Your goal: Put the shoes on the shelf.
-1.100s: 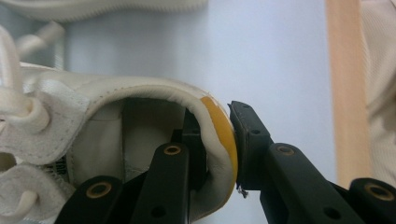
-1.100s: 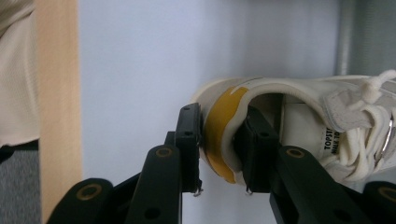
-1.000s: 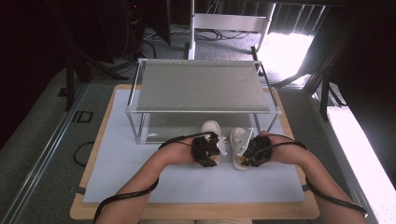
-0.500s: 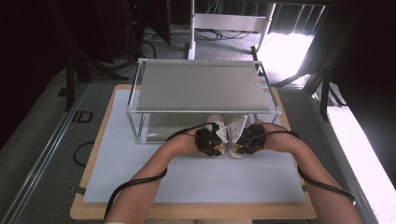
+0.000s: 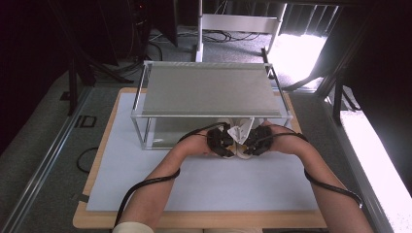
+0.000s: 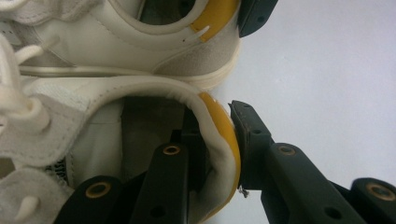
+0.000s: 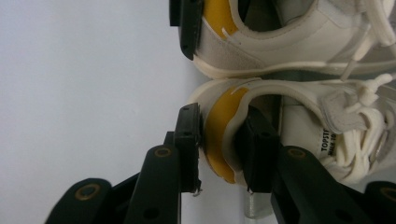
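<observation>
Both shoes have travelled from the open mat toward 12 o'clock, toes now under the metal rack [image 5: 209,90]. The left gripper [image 5: 221,141] stays clamped on the left shoe [image 6: 116,107] heel, the right gripper [image 5: 256,141] on the right shoe [image 7: 299,116]; shelving looks nearly done

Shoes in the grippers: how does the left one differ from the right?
The left shoe is clamped by the left gripper, the right shoe by the right gripper. The right shoe's tongue shows a printed label; the left shoe's shows none. Both are white, yellow-heeled, gripped at the heel.
</observation>
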Available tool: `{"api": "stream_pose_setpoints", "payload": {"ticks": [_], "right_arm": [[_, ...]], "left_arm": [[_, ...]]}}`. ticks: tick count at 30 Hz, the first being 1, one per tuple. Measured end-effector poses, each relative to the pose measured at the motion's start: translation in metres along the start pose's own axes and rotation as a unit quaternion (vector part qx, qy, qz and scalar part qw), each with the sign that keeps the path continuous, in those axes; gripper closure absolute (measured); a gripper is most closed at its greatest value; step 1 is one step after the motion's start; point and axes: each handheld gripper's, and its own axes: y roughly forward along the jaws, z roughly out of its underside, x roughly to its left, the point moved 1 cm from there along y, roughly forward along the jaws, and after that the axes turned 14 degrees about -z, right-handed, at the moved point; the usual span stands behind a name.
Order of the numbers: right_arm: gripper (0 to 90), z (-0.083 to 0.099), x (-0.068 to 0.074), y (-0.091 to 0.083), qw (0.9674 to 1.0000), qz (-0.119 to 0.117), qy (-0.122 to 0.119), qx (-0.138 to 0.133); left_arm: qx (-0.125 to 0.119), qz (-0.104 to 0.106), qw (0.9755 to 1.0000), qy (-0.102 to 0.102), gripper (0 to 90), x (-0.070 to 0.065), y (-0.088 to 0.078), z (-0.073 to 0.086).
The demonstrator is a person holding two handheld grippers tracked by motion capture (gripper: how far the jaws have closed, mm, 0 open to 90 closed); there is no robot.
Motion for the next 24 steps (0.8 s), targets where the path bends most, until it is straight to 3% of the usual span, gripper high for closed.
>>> {"api": "stream_pose_setpoints", "payload": {"ticks": [1, 2, 4, 5, 8, 10, 15, 24], "right_arm": [[67.5, 0.001, -0.001, 0.001, 1.0, 0.009, 0.003, 0.0], [64.6, 0.002, -0.001, 0.001, 0.9999, 0.012, 0.008, -0.001], [62.4, 0.004, -0.001, -0.001, 0.9991, 0.024, 0.028, -0.021], [62.3, 0.004, -0.001, -0.003, 0.9988, 0.023, 0.034, -0.026], [57.8, 0.007, 0.004, -0.007, 0.9983, 0.029, 0.034, -0.038], [55.2, 0.009, 0.007, -0.011, 0.9974, 0.035, 0.035, -0.053], [53.9, 0.014, 0.012, -0.02, 0.9934, 0.057, 0.054, -0.083], [52.9, 0.028, 0.021, -0.023, 0.9879, 0.078, 0.075, -0.111]], "left_arm": [[-0.002, -0.005, 1.0, 0.001, 75.1, 0.0, 0.0, 0.0], [-0.015, -0.02, 0.9995, -0.018, 72.5, -0.002, 0.0, -0.001], [-0.01, -0.023, 0.9993, -0.026, 65.4, 0.001, -0.003, -0.001], [-0.018, -0.024, 0.9984, -0.049, 62.6, 0.0, -0.003, -0.001], [-0.025, -0.045, 0.9964, -0.068, 55.4, -0.001, -0.006, 0.002], [-0.024, -0.071, 0.9954, -0.059, 53.8, -0.003, -0.008, 0.002], [-0.035, -0.103, 0.9906, -0.083, 46.3, -0.003, -0.017, 0.0], [-0.061, -0.117, 0.9866, -0.095, 46.2, -0.017, -0.041, -0.003]]}}
